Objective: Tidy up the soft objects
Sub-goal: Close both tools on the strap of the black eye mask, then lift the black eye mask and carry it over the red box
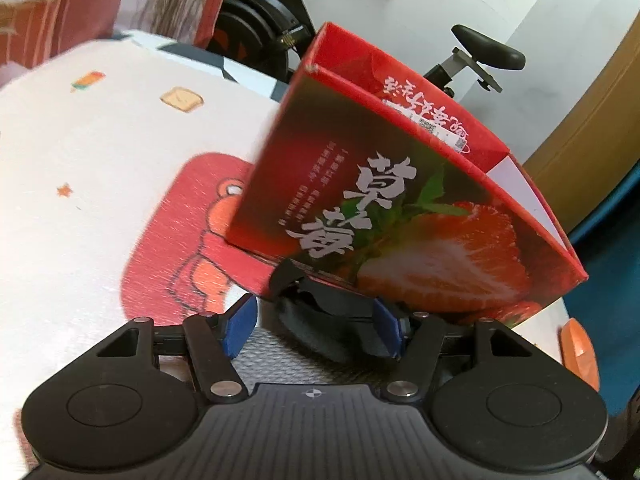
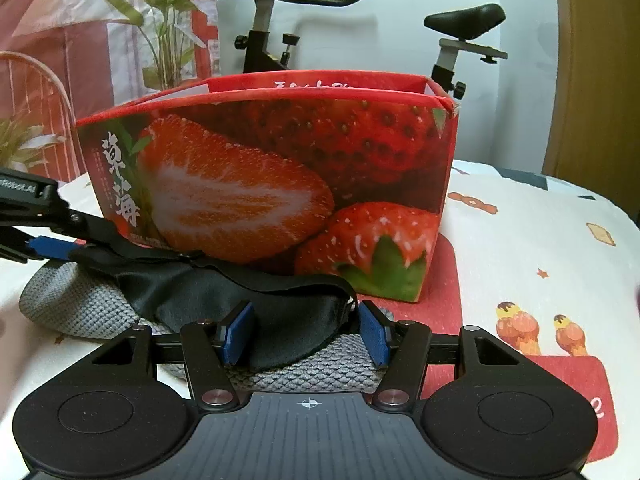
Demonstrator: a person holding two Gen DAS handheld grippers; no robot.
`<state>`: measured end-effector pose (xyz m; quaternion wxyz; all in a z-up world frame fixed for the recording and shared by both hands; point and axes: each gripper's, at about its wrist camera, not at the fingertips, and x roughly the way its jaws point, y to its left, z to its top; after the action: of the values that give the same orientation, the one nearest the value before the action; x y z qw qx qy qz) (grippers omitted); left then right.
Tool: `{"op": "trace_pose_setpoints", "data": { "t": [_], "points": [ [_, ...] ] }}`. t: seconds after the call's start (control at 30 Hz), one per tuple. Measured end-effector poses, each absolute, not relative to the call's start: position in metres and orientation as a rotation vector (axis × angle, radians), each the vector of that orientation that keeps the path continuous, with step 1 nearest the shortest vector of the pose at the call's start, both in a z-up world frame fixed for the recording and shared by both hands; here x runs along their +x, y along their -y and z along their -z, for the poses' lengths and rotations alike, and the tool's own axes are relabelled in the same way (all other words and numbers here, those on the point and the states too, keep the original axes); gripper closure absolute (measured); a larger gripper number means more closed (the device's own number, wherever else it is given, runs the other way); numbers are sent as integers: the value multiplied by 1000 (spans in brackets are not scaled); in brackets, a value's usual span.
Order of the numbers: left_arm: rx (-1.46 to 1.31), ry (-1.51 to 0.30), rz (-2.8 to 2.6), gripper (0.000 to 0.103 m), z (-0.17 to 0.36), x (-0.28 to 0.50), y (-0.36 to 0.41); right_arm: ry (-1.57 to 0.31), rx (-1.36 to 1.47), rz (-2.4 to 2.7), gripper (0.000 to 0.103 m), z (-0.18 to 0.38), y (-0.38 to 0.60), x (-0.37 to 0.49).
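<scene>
Eye mask lift: take both ends before raising

Fabric is the whole problem here. The black eye mask (image 2: 288, 320) lies draped over a grey knitted item (image 2: 80, 304), directly ahead of both grippers and just in front of the open-topped strawberry box (image 2: 280, 184), which stands on the printed cloth (image 2: 520, 232).

The right gripper (image 2: 304, 336) has its blue pads spread apart, with the mask's padded body lying between them; nothing is pinched yet. The left gripper (image 1: 316, 324) is likewise open in its own view, one end of the mask and its strap sitting between the fingers. In the right view its tip reaches in from the left, touching or nearly touching the strap end; I cannot tell which.

My judgement is that the step in hand is grasping the mask so it can go into the box beyond the fingertips. To do it well:

- Close each gripper on mask fabric alone; the knit lies immediately beneath, and a deep bite would drag it along.
- Pinch the padded body rather than the thin strap, which would likely slip or let the mask dangle.
- Lift with both ends level, high enough to clear the box's near wall, then move forward over the opening.
</scene>
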<state>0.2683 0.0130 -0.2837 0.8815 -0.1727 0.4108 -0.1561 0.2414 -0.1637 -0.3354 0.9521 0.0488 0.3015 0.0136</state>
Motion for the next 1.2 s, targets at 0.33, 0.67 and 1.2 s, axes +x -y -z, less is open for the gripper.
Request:
{"op": "trace_pose_setpoints", "data": {
  "t": [0.33,0.67,1.2],
  "points": [
    [-440,-886,329,81,300,272,-19,-613,106,-37,49,337,166,243],
    [-406,-845,357,83,308,264,-20,-660,230,-99,44,333,189,252],
    [-391,-860,354,84,300,260,-22,-648,328,-38,92,320,202,251]
  ]
}}
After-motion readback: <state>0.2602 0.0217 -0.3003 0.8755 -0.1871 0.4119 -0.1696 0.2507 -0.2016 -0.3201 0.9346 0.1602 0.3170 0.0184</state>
